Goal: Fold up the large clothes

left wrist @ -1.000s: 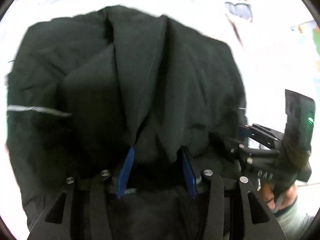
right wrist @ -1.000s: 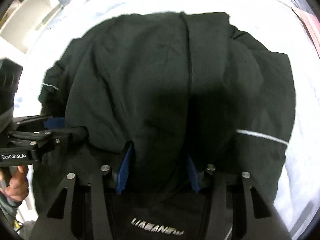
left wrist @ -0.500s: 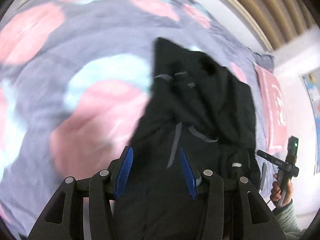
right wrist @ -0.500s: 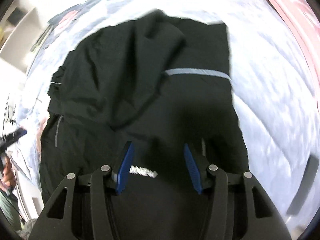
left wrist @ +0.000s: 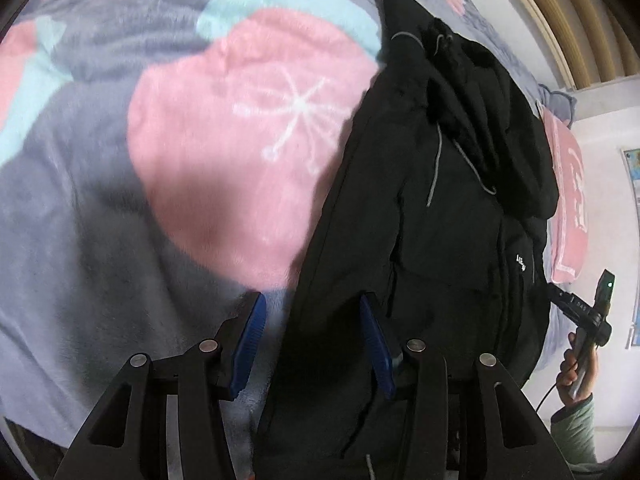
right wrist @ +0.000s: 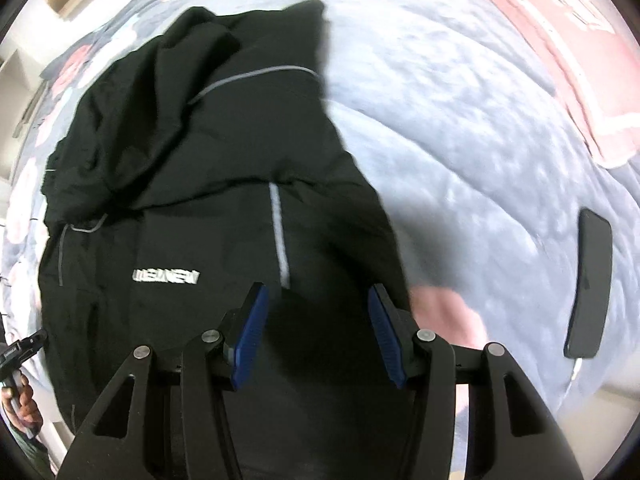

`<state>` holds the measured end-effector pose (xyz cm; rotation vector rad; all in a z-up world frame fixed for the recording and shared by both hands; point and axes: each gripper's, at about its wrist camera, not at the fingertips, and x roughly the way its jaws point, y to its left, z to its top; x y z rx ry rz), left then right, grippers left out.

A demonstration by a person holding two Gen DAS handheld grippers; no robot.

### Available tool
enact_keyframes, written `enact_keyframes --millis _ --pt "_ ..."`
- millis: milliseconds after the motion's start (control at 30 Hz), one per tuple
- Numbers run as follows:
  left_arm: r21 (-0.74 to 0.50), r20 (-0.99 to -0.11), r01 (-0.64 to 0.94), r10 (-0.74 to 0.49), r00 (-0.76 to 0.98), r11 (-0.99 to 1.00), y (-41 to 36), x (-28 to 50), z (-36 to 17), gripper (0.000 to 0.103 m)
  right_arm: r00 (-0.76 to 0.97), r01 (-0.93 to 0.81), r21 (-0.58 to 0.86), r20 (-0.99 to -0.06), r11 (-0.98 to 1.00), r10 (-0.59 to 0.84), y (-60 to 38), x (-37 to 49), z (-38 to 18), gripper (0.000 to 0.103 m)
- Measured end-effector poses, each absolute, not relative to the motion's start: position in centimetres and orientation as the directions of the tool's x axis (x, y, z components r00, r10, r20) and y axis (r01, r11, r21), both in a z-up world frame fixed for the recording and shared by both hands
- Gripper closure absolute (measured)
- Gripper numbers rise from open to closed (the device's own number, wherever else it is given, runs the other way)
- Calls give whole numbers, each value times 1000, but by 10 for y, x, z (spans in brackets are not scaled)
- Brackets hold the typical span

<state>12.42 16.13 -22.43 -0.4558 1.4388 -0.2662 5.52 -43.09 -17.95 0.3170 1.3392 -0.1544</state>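
A black hooded jacket (left wrist: 448, 208) lies spread on the bed, hood at the far end, grey cords and stripes showing. My left gripper (left wrist: 312, 298) hovers over its left edge with jaws apart. Blanket shows between the left pad and the cloth, and the right pad (left wrist: 374, 340) is over the fabric. My right gripper (right wrist: 318, 286) stands open above the jacket (right wrist: 192, 160) near its right edge, the white logo (right wrist: 166, 277) to its left. A hand holds the right gripper (left wrist: 556, 294) at the jacket's far side in the left wrist view. The left gripper (right wrist: 38, 336) shows at the left rim of the right wrist view.
The jacket rests on a fleece blanket (left wrist: 160, 160) of grey, pink and teal. A pink pillow (right wrist: 560, 40) lies at the top right. A dark phone (right wrist: 588, 284) with a cable sits on the blanket to the right. A wooden headboard (left wrist: 580, 20) runs behind.
A second ago the jacket hung bunched between the pads and filled both views. Now it lies flat on the blanket, and both grippers have slid sideways relative to it.
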Motion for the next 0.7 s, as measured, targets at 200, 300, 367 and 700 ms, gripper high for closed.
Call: enact_keyframes --millis 200,300,367,700 --pt "-459 -888 -88 -453 81 884 162 118 -227 53 192 306 149 -977 940 92 -439 31 -176 48" --pt "-445 -895 -68 -443 48 893 155 113 -227 53 162 297 115 -984 948 69 -445 11 -172 43" --pt "-437 -900 -60 -436 33 898 153 111 -228 53 148 303 125 -985 945 83 -451 -1 -175 41" --pt "-566 -824 -9 -565 41 824 132 115 -212 59 185 277 280 -954 919 235 -445 -26 -182 67"
